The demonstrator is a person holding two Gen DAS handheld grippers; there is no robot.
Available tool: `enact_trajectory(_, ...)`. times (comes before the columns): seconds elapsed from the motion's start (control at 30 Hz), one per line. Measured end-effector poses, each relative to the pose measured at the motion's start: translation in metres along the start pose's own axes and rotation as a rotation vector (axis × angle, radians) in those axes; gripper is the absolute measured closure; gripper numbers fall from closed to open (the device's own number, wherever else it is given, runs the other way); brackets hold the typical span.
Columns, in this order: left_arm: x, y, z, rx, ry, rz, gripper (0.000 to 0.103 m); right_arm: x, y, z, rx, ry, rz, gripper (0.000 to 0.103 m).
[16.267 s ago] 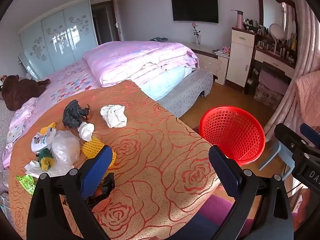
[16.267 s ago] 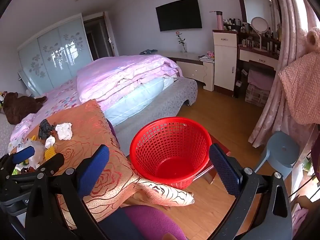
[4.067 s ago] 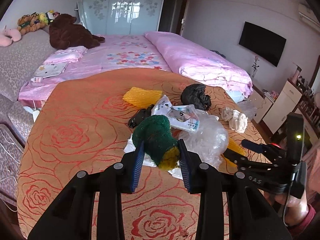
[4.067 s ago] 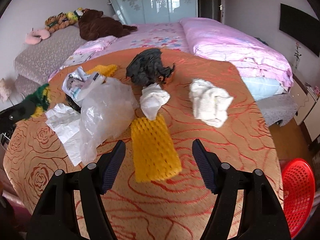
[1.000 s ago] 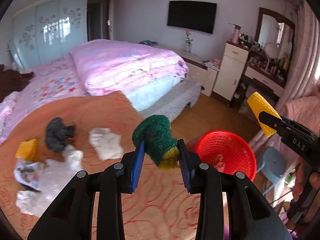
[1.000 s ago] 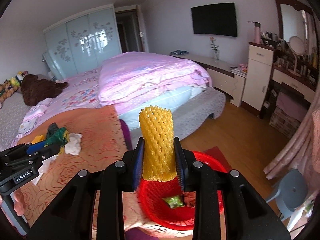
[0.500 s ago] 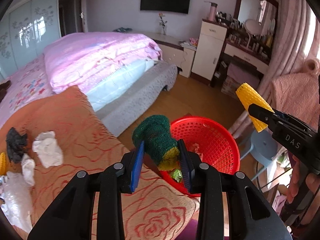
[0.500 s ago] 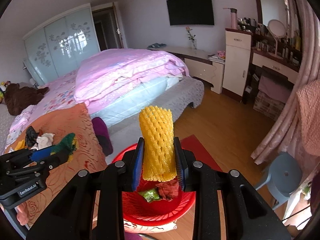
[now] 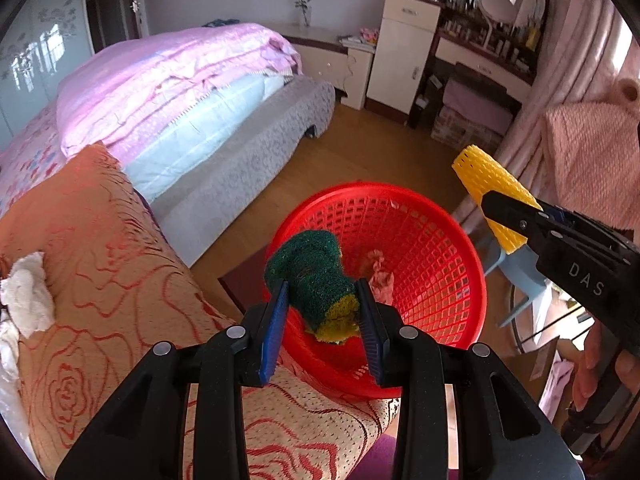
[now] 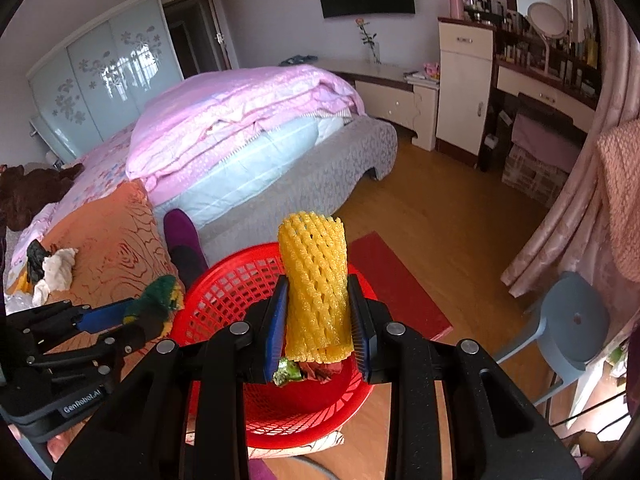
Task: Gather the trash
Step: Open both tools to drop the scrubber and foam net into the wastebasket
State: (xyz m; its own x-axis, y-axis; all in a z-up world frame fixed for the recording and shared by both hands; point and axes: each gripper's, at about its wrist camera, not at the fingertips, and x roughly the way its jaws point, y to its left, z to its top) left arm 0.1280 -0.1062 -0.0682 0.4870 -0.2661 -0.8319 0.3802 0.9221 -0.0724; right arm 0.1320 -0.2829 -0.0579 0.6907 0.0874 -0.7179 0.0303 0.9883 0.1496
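Bedroom, red basket [image 9: 440, 240] on floor; left gripper [image 9: 322, 312] pinching green sponge [image 9: 312, 276], right gripper [image 10: 318, 320] pinching yellow foam net [image 10: 316, 284] above it.

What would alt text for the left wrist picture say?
The left tongs grip a green-and-yellow scouring sponge over a red mesh basket that already holds some scraps. At right, the right tongs hold a yellow foam net sleeve; a pink bed lies behind.

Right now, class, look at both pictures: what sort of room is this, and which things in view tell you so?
A bedroom, most likely in a home. A bed piled with a pink quilt fills the middle, and a dressing table with a round mirror stands by the curtain.
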Motion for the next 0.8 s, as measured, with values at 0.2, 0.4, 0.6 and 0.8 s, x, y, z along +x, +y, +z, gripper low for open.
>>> enact_trajectory(0.2, 0.006, 0.000, -0.002, -0.004, 0.024, -0.015, 0.063, 0.007, -0.001, -0.003, 0.009, 0.023, -0.006, 0.072)
enact_trajectory(0.4, 0.005, -0.001, -0.001, -0.008, 0.013, -0.008, 0.049, 0.008, -0.002, -0.004, 0.019, 0.026, 0.001, 0.062)
enact_trajectory(0.6, -0.006, 0.004, -0.002, -0.026, -0.012, -0.005, 0.046, 0.004, -0.002, -0.004, 0.030, 0.021, 0.004, 0.048)
enact_trajectory(0.8, -0.021, 0.012, -0.007, -0.040, -0.048, 0.017, 0.045, -0.001, 0.003, -0.003, 0.012, 0.007, -0.005, 0.047)
